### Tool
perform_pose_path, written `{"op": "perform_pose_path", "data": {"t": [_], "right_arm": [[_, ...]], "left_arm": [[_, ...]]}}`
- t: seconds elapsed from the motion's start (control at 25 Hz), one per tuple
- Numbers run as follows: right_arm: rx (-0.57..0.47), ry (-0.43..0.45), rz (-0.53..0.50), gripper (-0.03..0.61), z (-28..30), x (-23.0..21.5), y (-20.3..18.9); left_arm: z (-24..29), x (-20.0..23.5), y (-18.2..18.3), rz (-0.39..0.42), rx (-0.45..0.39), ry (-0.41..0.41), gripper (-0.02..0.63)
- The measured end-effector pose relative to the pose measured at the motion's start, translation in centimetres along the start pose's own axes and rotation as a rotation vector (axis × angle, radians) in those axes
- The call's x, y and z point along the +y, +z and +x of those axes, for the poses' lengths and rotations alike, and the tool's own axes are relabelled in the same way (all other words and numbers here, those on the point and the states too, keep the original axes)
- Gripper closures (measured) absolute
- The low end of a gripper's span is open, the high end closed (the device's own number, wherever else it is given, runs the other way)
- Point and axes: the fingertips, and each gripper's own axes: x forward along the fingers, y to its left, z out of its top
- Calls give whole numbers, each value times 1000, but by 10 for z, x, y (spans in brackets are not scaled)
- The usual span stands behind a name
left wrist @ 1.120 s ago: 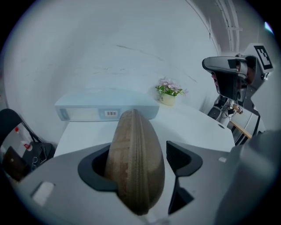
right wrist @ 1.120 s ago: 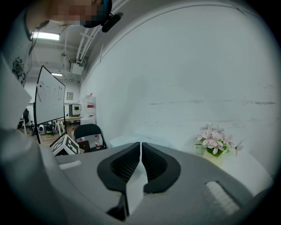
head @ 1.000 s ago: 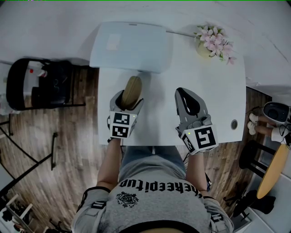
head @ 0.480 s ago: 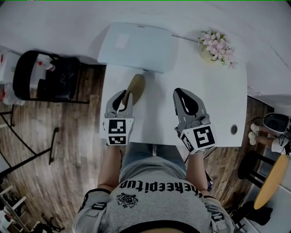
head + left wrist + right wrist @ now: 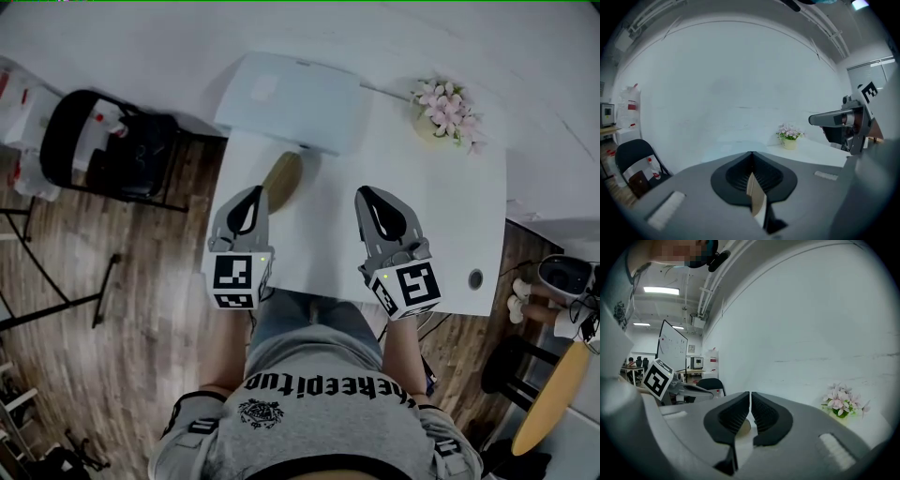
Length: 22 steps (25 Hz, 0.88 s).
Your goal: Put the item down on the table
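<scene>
since the tan oval item (image 5: 282, 178) already lies flat on the white worktop (image 5: 441, 216), near its far left corner and just short of a pale flat box (image 5: 291, 98), the putting-down looks done. the step in hand reads as getting clear of it.

the left claw (image 5: 251, 194) hangs just beside the item, apart from it. its jaws have just been closing and now meet pad to pad with nothing between them. the right claw (image 5: 368, 195) is closed as well, with only a hairline slit between its pads, and it grips nothing.

the next move calls for little. both claws should stay off the item, the left one above all, because the item lies close to the worktop's left edge and a nudge could send it over.

only the head view shows the whole item, where it lies, and the gap between it and the left claw. the left gripper view looks over it to the bare wall and misses it altogether, but it gives the flower pot (image 5: 789, 136) and the right claw side-on. the right gripper view shows a small tan patch low behind its pads. this is probably the item, though too little shows to be sure. it alone shows the room behind, with a whiteboard (image 5: 670, 352).
</scene>
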Motion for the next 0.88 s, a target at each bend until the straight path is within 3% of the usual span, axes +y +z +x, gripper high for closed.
{"op": "perform_pose_path", "data": {"t": [0.88], "right_arm": [[-86,121,-40,569,-45,12,21]], "left_arm": [[-78,-41,59,0,-160,125,597]]}}
